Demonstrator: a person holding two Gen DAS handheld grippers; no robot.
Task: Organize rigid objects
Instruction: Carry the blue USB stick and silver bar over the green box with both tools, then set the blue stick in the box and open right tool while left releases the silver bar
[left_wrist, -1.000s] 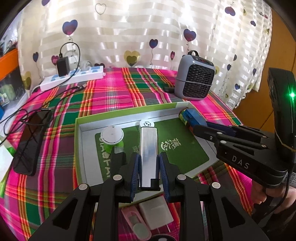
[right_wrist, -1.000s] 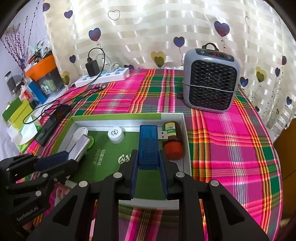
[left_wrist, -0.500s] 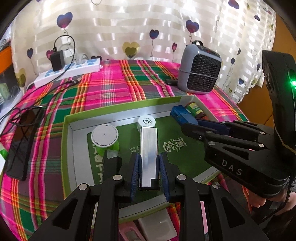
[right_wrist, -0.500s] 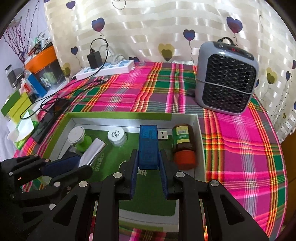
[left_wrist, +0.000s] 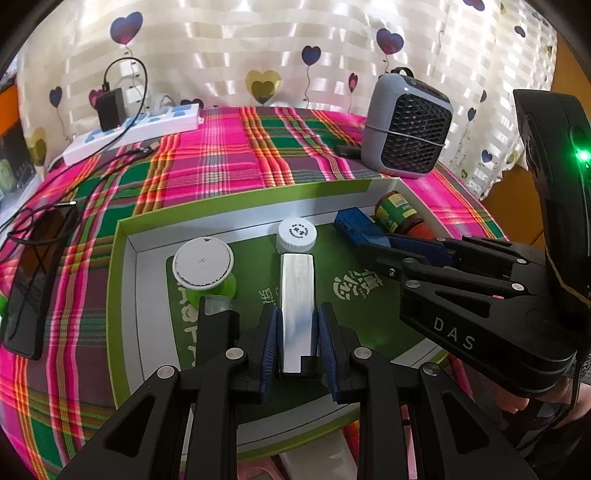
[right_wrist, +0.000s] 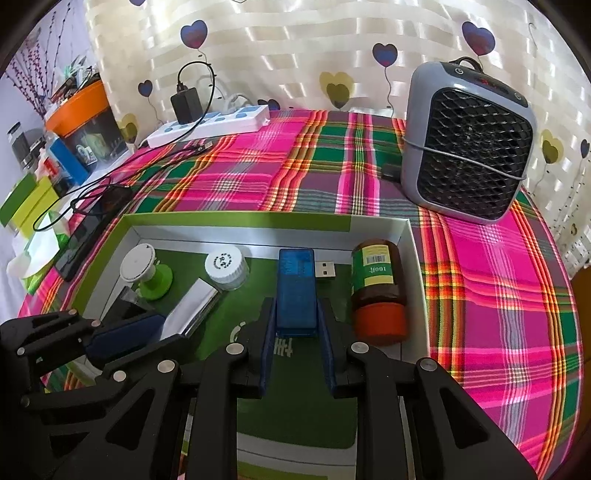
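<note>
Left wrist view: my left gripper (left_wrist: 297, 345) is clamping the near end of the silver bar (left_wrist: 297, 306) between narrowly parted blue pads, and the bar is reaching away over the green box (left_wrist: 122, 295) toward the white cap (left_wrist: 296, 233). Right wrist view: my right gripper (right_wrist: 296, 345) is pinching the blue USB stick (right_wrist: 296, 290) the same way, plug end pointing far, just left of the brown bottle (right_wrist: 376, 284) lying inside the box. I am holding both things low over the green floor.
</note>
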